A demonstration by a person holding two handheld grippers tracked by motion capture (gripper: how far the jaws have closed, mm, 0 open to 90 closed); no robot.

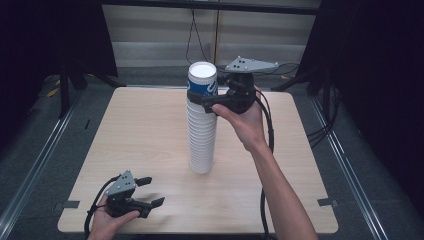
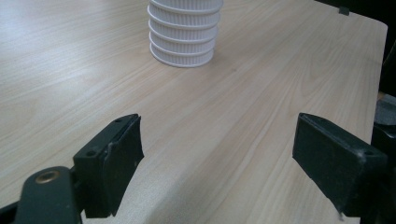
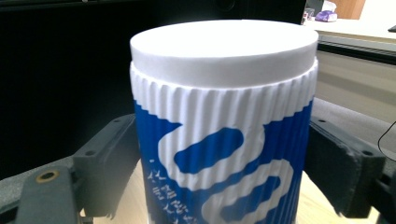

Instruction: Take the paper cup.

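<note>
Two grippers in play. Lower left of high view: left gripper [image 1: 148, 191] held low near the front edge of wooden table [image 1: 150, 130], jaws spread wide, nothing between them. Same in left gripper view [image 2: 217, 154]: bare wood between the pads, base of white ribbed cup stack [image 2: 183, 39] at top centre, well apart from the jaws. Centre of high view: cup stack [image 1: 202, 135] upright on table, blue-and-white cup [image 1: 202, 80] on top, upside down. Right of centre: right gripper [image 1: 210, 103] level with top cup, jaws either side of it. Right gripper view [image 3: 219, 163]: pads against both ribbed sides of cup [image 3: 219, 140], clamped on.
</note>
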